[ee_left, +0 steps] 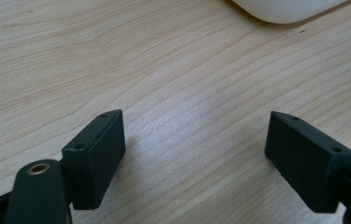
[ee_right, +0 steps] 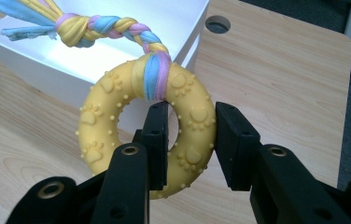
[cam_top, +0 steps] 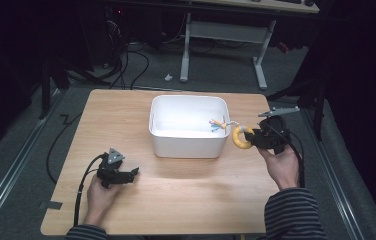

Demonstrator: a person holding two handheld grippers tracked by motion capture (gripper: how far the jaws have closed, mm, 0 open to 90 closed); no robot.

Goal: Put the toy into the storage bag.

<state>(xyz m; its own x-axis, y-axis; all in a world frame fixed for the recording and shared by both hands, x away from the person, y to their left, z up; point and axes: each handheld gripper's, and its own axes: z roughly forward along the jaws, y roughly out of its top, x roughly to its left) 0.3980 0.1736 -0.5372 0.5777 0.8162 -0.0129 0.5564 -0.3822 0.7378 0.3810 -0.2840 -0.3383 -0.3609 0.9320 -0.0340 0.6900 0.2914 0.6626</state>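
Gripping a yellow ring toy (ee_right: pixel 145 135) by one side of its loop, right gripper (ee_right: pixel 190 140) clamped tight, one jaw through the hole; braided rope tail (ee_right: pixel 94 28) trailing ahead over the white bin (cam_top: pixel 188 140) rim; left gripper (ee_left: pixel 194 158) spread wide, empty, low over the wooden table (ee_left: pixel 117 56)

A: What are the grippers like?
B: The left gripper (cam_top: pixel 135 172) and right gripper (cam_top: pixel 249 135) are matte black, with blocky jaws, brass-ringed screw holes, grey three-cornered top plates and trailing black cables.
A: And the clothing?
B: Dark sleeves (cam_top: pixel 293 214) with thin pale stripes.
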